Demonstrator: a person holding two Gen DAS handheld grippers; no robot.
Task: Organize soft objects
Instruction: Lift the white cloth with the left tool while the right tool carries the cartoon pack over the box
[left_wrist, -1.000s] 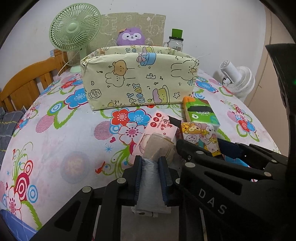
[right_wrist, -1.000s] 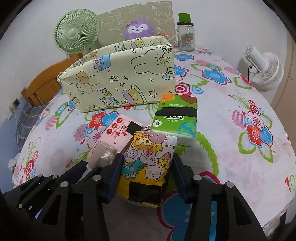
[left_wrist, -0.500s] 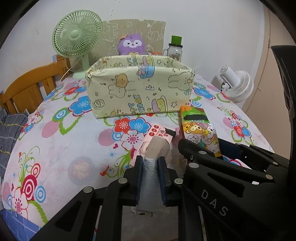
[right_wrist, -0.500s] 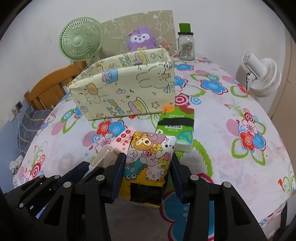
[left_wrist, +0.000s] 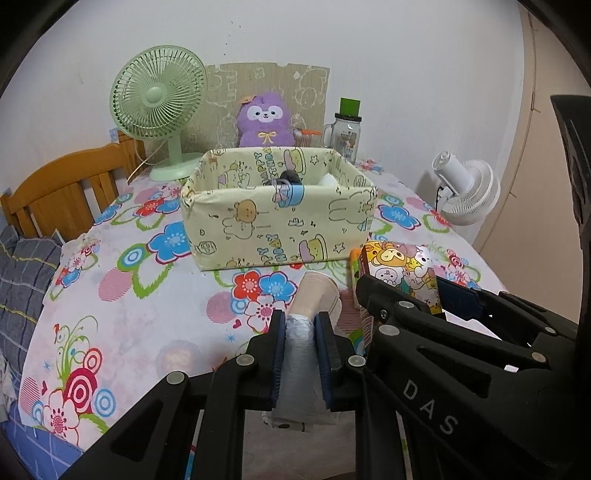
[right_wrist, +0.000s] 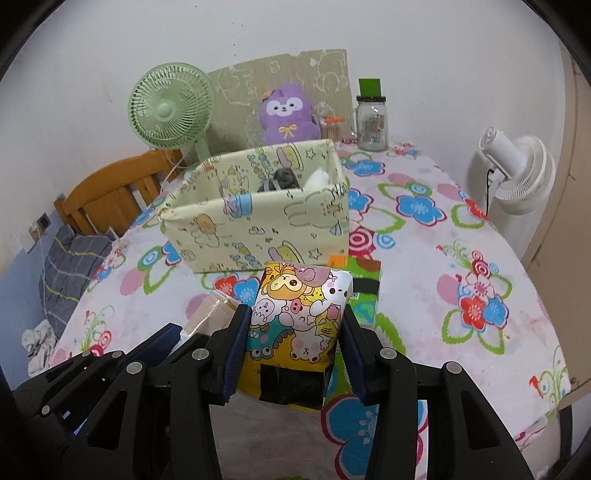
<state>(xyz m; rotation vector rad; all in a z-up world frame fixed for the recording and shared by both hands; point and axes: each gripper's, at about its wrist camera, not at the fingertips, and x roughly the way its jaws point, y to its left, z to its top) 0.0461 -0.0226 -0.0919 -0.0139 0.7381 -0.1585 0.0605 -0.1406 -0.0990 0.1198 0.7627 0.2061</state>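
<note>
My left gripper (left_wrist: 300, 325) is shut on a beige and grey rolled soft bundle (left_wrist: 314, 299) and holds it above the table. My right gripper (right_wrist: 293, 321) is shut on a cartoon-printed tissue pack (right_wrist: 295, 317), also lifted; the pack shows in the left wrist view (left_wrist: 400, 271). A pale yellow fabric storage box (left_wrist: 280, 218) with cartoon prints stands ahead, open at the top, with a dark item (left_wrist: 290, 176) and a white item (left_wrist: 327, 180) inside. It also shows in the right wrist view (right_wrist: 258, 221). A green tissue pack (right_wrist: 364, 288) lies on the table behind the lifted pack.
A green fan (left_wrist: 159, 107), a purple plush (left_wrist: 266, 122) and a glass jar with a green lid (left_wrist: 347, 129) stand behind the box. A white fan (left_wrist: 465, 188) is at the right. A wooden bed frame (left_wrist: 62, 184) is at the left. The table has a floral cloth (left_wrist: 110, 295).
Both grippers have risen with their loads, lifting the bundle and the cartoon pack off the table. The box's open top and its contents now show.
</note>
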